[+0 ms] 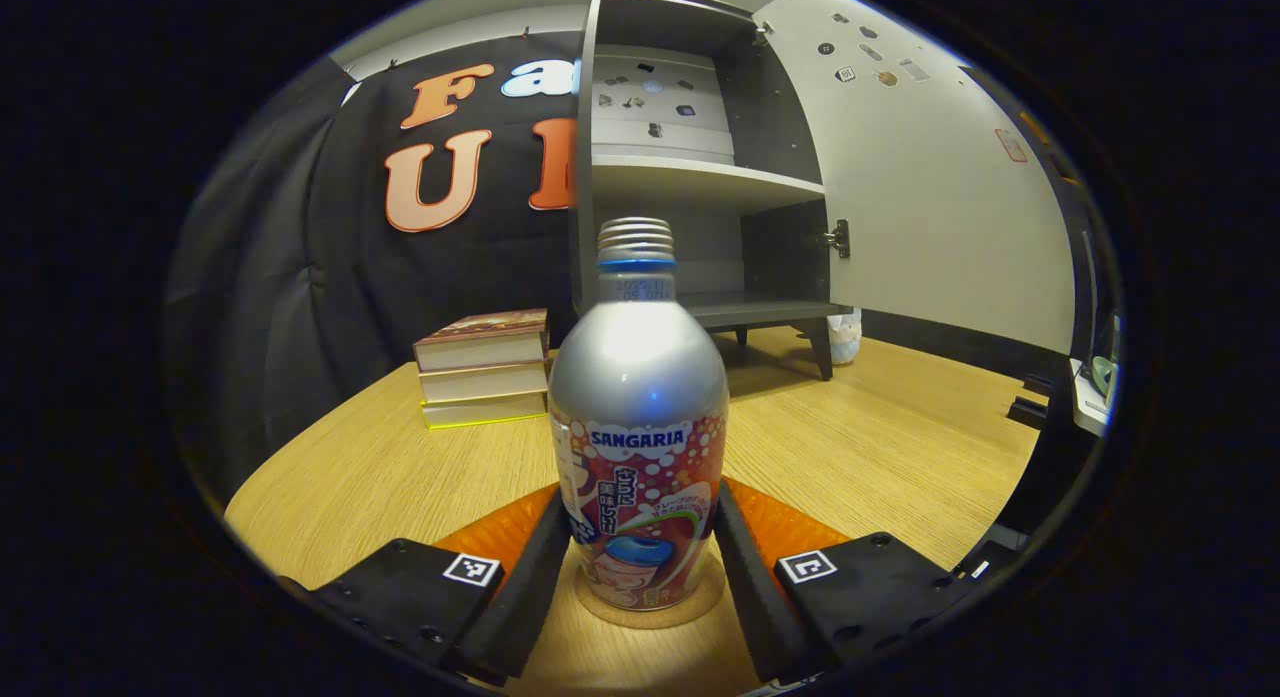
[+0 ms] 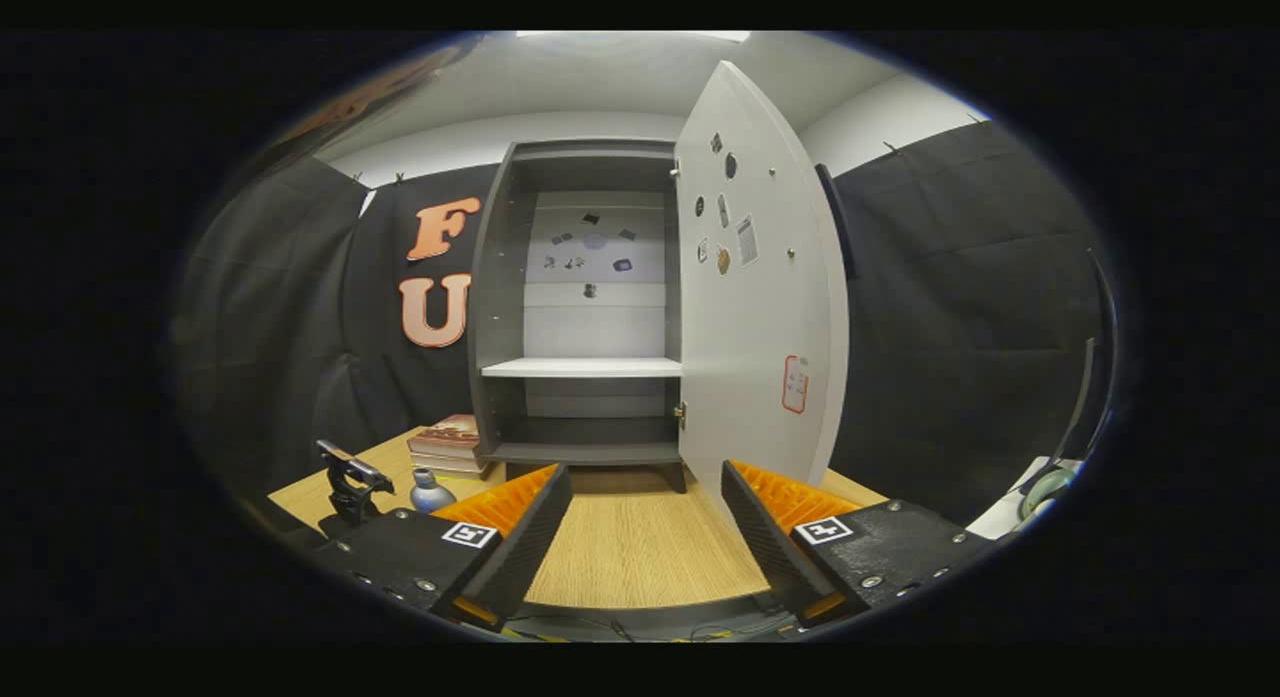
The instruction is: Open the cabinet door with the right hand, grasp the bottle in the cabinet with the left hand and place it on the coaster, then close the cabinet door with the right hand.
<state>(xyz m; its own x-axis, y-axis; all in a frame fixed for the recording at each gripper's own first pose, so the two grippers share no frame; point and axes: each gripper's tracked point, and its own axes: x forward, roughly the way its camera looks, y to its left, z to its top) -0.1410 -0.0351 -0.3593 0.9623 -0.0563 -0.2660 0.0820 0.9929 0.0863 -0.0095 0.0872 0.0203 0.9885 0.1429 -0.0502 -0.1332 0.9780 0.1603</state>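
A silver bottle (image 1: 638, 417) with a red label stands upright on a round cork coaster (image 1: 690, 609) on the wooden table. My left gripper (image 1: 640, 502) is shut on the bottle, one finger against each side of its lower body. Behind it stands the grey cabinet (image 1: 700, 177) with its white door (image 1: 930, 197) swung wide open to the right and its shelves bare. In the right gripper view my right gripper (image 2: 645, 477) is open and holds nothing, low over the table in front of the cabinet (image 2: 585, 367), close to the open door (image 2: 760, 357). The bottle's top (image 2: 430, 494) shows at lower left.
A stack of books (image 1: 485, 367) lies left of the cabinet, near the black cloth wall. A small pale figure (image 1: 845, 337) stands by the cabinet's right leg. The table's right edge (image 1: 1030, 427) meets dark gear. The left gripper's body (image 2: 348, 477) stands beside the bottle.
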